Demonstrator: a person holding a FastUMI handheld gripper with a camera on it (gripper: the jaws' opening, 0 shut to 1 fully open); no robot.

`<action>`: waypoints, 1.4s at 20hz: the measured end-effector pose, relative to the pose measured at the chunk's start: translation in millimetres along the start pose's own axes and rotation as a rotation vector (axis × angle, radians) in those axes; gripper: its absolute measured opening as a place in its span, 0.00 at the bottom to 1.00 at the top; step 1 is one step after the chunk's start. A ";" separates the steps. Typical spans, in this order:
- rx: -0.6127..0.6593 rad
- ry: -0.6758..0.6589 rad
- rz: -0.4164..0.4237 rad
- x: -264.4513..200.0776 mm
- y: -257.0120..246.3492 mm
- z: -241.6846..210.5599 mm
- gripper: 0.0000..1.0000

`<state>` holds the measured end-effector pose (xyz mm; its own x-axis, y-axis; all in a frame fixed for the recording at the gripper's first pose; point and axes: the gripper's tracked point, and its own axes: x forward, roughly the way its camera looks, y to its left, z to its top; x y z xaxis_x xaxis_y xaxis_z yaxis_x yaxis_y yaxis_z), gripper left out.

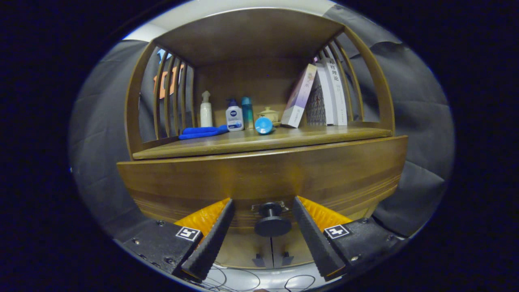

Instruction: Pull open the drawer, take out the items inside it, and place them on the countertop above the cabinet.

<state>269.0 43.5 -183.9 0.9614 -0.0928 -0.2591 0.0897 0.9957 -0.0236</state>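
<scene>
Here the tongs (262,211) stand open around the dark knob (271,221) of the shut drawer (259,178), touching nothing, below the bench (251,142).

**Setting: Staged Household Corner Inside a Recording Booth**

The scene is presenting a domestic furnishing set up within a cloth-walled booth. A wooden cabinet (263,178) with curved slatted sides is standing against the dark fabric wall (409,121), which is hanging in loose folds behind it. The countertop (324,136) is carrying everyday home articles: a white pump bottle (206,109), a lotion bottle (234,115), a folded blue cloth (202,132), a small lidded ceramic pot (269,114) and several leaning books (320,97) (toiletries beside reading matter are suggesting an arranged display). Loose cables (251,280) are lying on the pale floor below the cabinet, indicating a test installation.
</scene>
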 end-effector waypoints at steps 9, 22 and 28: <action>-0.029 0.051 -0.005 16.9 0.7 6.5 0.95; -0.059 -0.140 0.158 -203.0 11.3 97.6 0.95; -0.005 -0.197 0.162 -294.2 -18.2 115.1 0.95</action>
<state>14.5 52.6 3.8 0.9953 0.0702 -0.0670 -0.0705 0.9975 -0.0019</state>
